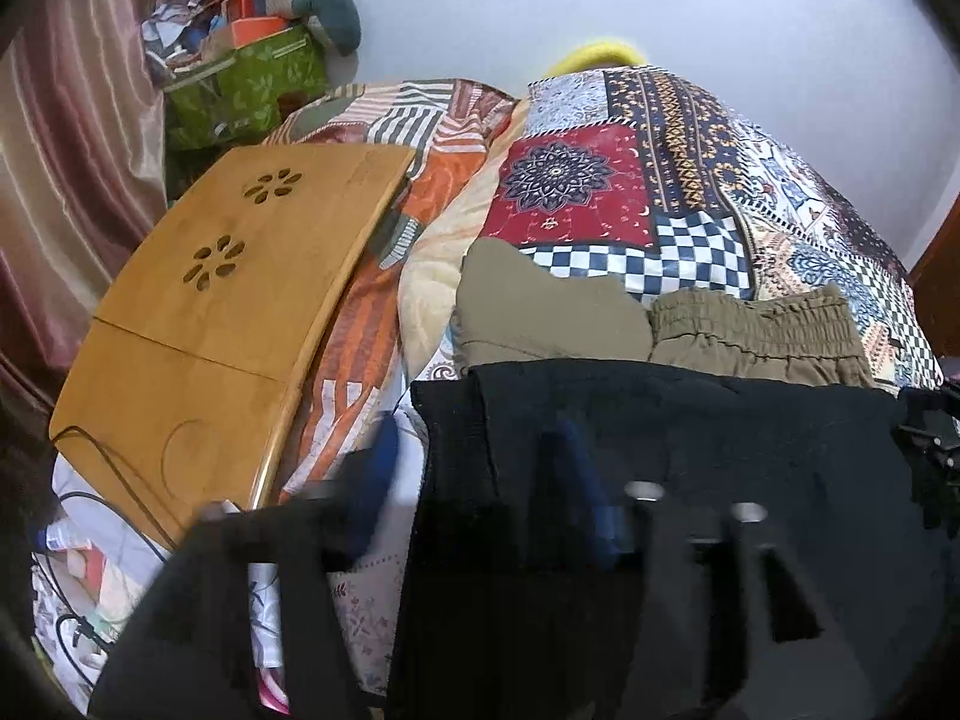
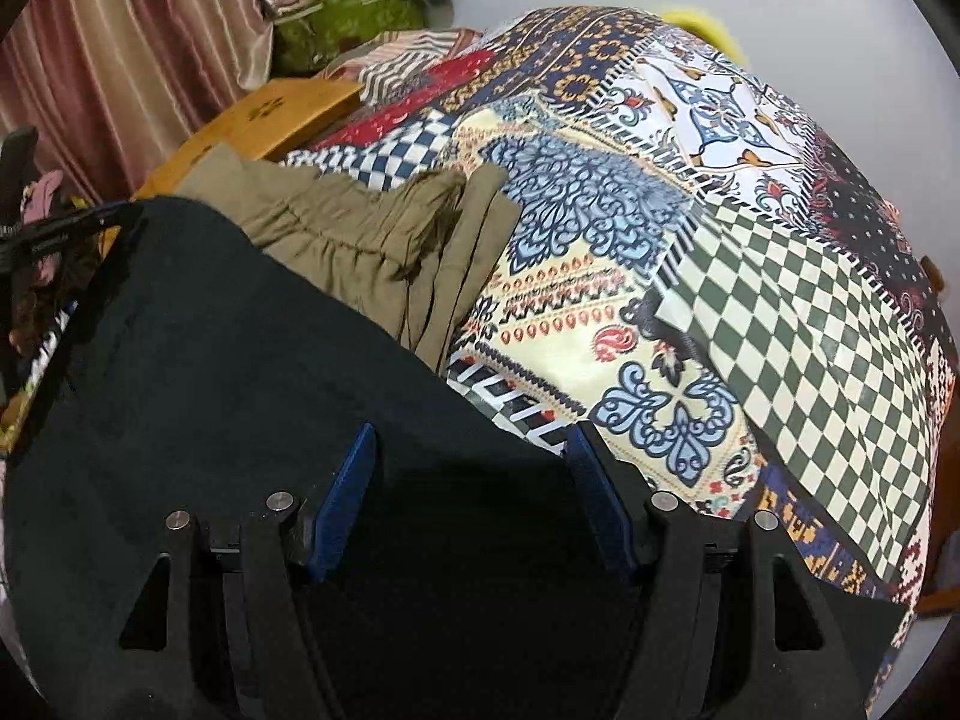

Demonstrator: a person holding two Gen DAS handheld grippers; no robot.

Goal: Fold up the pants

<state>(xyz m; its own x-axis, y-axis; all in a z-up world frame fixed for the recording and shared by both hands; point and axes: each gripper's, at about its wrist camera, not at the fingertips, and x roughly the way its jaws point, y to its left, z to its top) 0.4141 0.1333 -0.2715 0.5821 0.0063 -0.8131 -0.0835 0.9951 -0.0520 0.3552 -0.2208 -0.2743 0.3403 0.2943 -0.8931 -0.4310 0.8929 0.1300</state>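
Observation:
Black pants (image 1: 690, 468) (image 2: 210, 360) lie on the patchwork bedspread (image 1: 690, 138) (image 2: 720, 276), filling the near part of both views. My left gripper (image 1: 486, 492) is blurred and open. One blue pad (image 1: 381, 474) hangs off the cloth's left edge and the other sits over the black fabric, neither pressing on it. My right gripper (image 2: 474, 480) stands open just above the black pants, close to their right edge, with nothing pinched between its blue pads (image 2: 345, 504). Olive pants (image 1: 600, 318) (image 2: 360, 240) lie folded right behind the black ones.
A wooden lap table (image 1: 228, 300) (image 2: 282, 108) rests on the bed's left side over a striped orange sheet (image 1: 372, 312). A pink curtain (image 1: 66, 150), a green bag (image 1: 252, 84) and loose cables (image 1: 90, 540) crowd the left. A white wall (image 1: 780, 30) stands behind.

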